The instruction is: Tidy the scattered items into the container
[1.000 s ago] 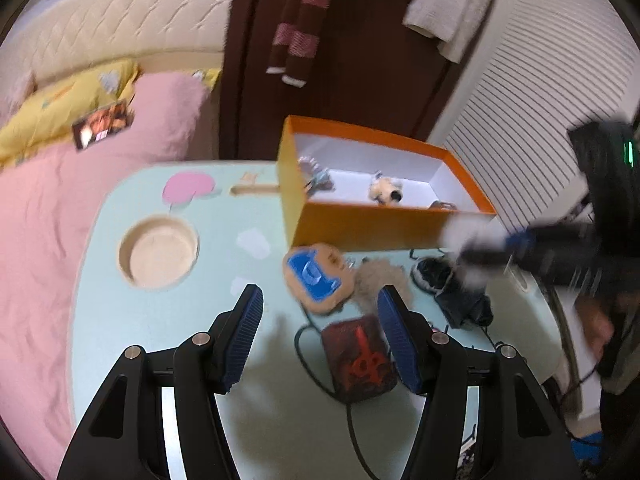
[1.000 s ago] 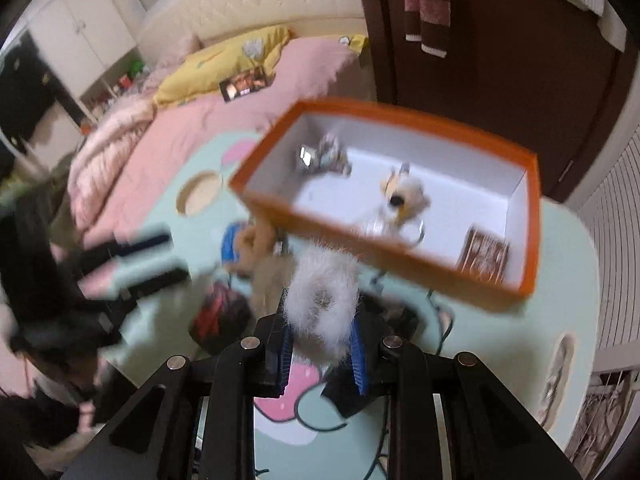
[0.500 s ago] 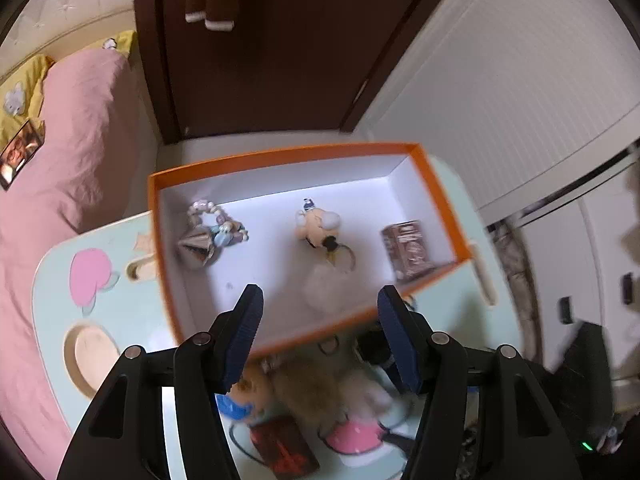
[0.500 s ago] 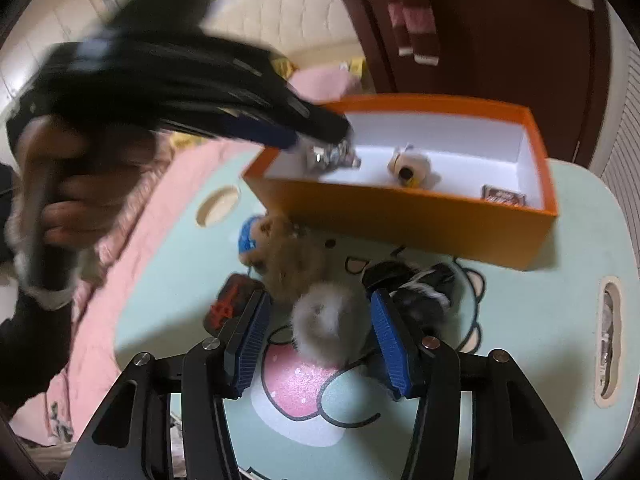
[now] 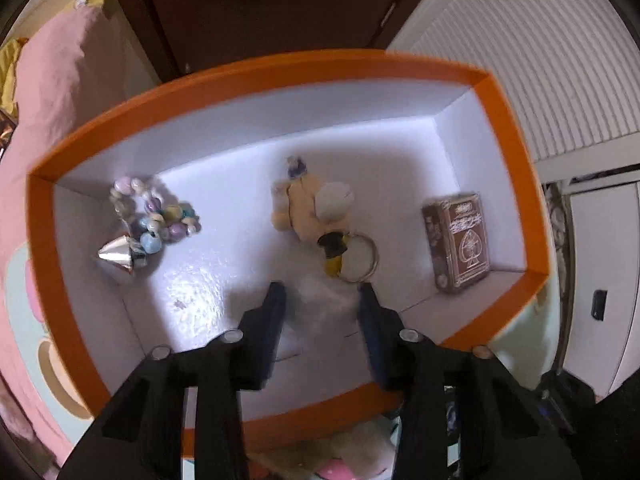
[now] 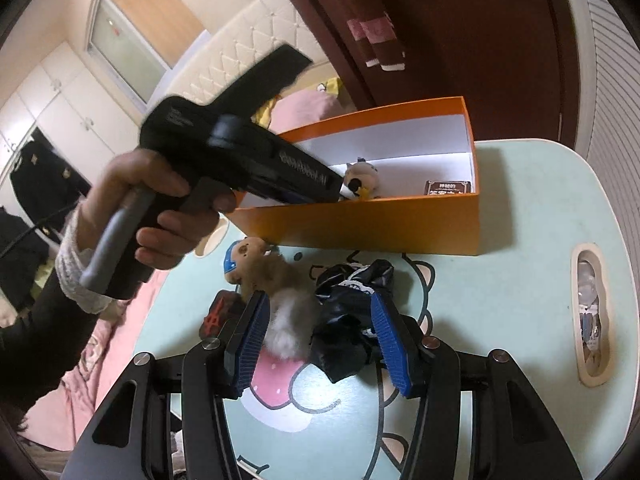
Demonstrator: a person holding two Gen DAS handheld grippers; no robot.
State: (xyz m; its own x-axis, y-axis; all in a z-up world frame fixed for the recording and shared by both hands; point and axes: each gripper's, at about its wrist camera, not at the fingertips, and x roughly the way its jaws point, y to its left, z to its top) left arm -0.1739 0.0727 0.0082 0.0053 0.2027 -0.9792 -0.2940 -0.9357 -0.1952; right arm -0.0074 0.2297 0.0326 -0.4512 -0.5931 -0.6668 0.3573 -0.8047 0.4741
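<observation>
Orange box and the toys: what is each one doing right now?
orange box, open
card deck, lying flat inside the box
plush keychain, lying inside the box
left gripper, open, tips down in the box
white fluff ball, on the box floor, not gripped
right gripper, open, above the table
grey fluff ball, out on the table
black pouch, out on the table

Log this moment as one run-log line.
left hand-held gripper: open, in orange box | right hand-held gripper: open over grey pom-pom | boxed: beads, plush keyring, card deck
</observation>
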